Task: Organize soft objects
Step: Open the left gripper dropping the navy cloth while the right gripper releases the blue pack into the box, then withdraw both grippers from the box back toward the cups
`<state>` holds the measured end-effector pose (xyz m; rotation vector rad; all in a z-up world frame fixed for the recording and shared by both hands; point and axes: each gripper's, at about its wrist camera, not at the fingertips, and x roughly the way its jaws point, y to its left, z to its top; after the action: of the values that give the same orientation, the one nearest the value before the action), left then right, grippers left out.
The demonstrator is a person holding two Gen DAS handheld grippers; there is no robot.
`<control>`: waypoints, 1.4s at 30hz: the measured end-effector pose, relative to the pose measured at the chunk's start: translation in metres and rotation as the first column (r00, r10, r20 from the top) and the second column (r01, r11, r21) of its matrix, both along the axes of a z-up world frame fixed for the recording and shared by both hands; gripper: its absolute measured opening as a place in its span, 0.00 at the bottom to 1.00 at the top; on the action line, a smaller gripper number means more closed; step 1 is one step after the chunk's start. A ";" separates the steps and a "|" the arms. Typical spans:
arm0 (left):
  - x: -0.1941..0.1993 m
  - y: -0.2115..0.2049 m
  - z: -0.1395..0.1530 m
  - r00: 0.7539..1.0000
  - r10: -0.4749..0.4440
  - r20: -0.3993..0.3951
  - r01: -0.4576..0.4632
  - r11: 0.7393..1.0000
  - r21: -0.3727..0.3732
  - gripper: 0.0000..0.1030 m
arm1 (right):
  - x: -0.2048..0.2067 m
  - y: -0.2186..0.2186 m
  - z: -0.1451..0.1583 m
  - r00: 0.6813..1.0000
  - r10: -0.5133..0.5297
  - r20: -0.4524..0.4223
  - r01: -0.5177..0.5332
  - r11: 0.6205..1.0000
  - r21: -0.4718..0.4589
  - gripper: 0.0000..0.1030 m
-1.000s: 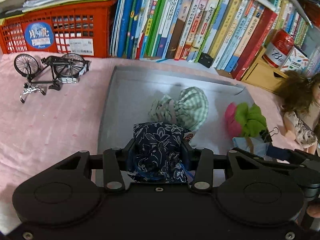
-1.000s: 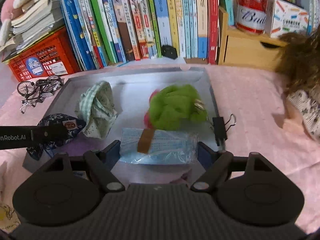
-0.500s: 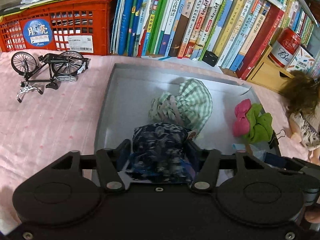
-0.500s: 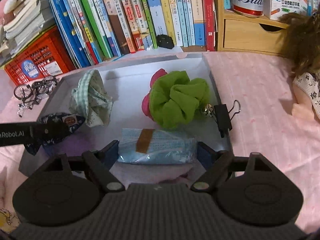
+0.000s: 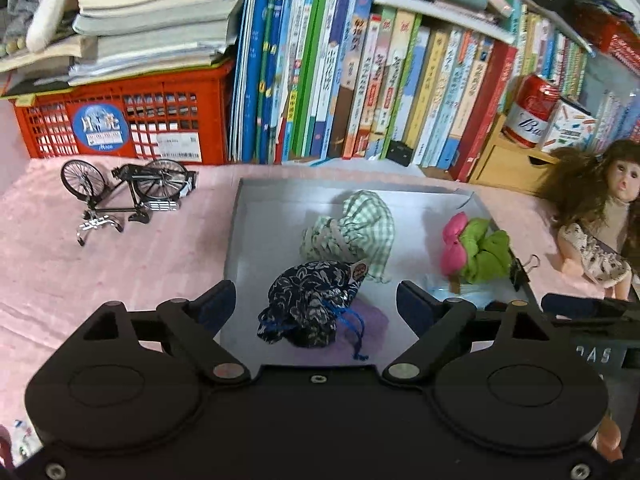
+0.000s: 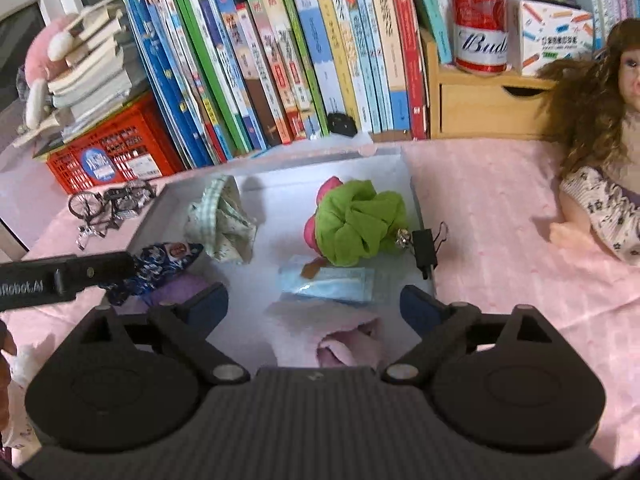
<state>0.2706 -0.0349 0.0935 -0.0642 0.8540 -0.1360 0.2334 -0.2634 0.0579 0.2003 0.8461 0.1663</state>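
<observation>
Left wrist: navy floral drawstring pouch (image 5: 310,304) crumpled, blue cord trailing.

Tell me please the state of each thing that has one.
left gripper: jaws opening, holds nothing
right gripper: jaws opening, holds nothing
navy floral pouch: lying in tray, drawstring closed
gray tray: open, no lid
mask packet: flat in tray
wooden drawer: shut

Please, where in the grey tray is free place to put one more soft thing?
Bare floor lies along the tray back wall, behind the checked pouch, and between that pouch and the green scrunchie. The near side is crowded: navy pouch, blue packet.
</observation>
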 end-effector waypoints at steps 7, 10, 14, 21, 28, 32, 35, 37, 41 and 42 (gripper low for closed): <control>-0.041 0.006 0.022 0.997 -0.032 0.076 0.034 0.999 -0.030 0.86 | -0.032 -0.007 0.021 0.997 0.006 0.078 -0.009 0.999 0.047 0.97; -0.060 0.007 0.027 0.994 -0.047 0.103 0.052 0.998 -0.044 0.87 | -0.052 -0.011 0.030 0.991 0.014 0.135 -0.021 0.999 0.048 0.97; -0.088 0.008 0.035 0.985 -0.081 0.154 0.090 0.995 -0.050 0.88 | -0.080 -0.021 0.038 0.980 0.011 0.197 -0.030 0.995 0.092 0.99; -0.136 0.016 0.041 0.968 -0.106 0.227 0.131 0.986 -0.100 0.90 | -0.124 -0.035 0.042 0.958 0.002 0.287 -0.024 0.997 0.073 1.00; -0.186 0.018 0.032 0.939 -0.122 0.320 0.150 0.987 -0.063 0.92 | -0.163 -0.047 0.037 0.927 -0.039 0.373 0.021 0.998 0.051 1.00; -0.213 0.018 0.021 0.929 -0.124 0.348 0.154 0.986 -0.060 0.93 | -0.179 -0.050 0.028 0.914 -0.059 0.400 0.050 0.998 0.032 1.00; -0.230 0.020 0.014 0.925 -0.118 0.361 0.151 0.986 -0.066 0.93 | -0.189 -0.053 0.020 0.909 -0.070 0.410 0.062 0.998 0.032 1.00; -0.242 0.022 0.007 0.922 -0.111 0.370 0.148 0.986 -0.072 0.94 | -0.196 -0.054 0.015 0.908 -0.074 0.412 0.065 0.997 0.034 1.00; -0.259 0.021 -0.005 0.921 -0.126 0.369 0.155 0.987 -0.050 0.94 | -0.208 -0.051 0.002 0.906 -0.053 0.419 0.055 0.998 0.009 1.00; -0.263 0.022 -0.008 0.920 -0.132 0.369 0.160 0.986 -0.044 0.94 | -0.210 -0.050 0.000 0.907 -0.042 0.420 0.050 0.999 -0.006 1.00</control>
<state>0.0079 -0.0134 0.0854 -0.0418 0.4796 -0.3104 0.0233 -0.3131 0.0576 0.1601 0.4119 0.1505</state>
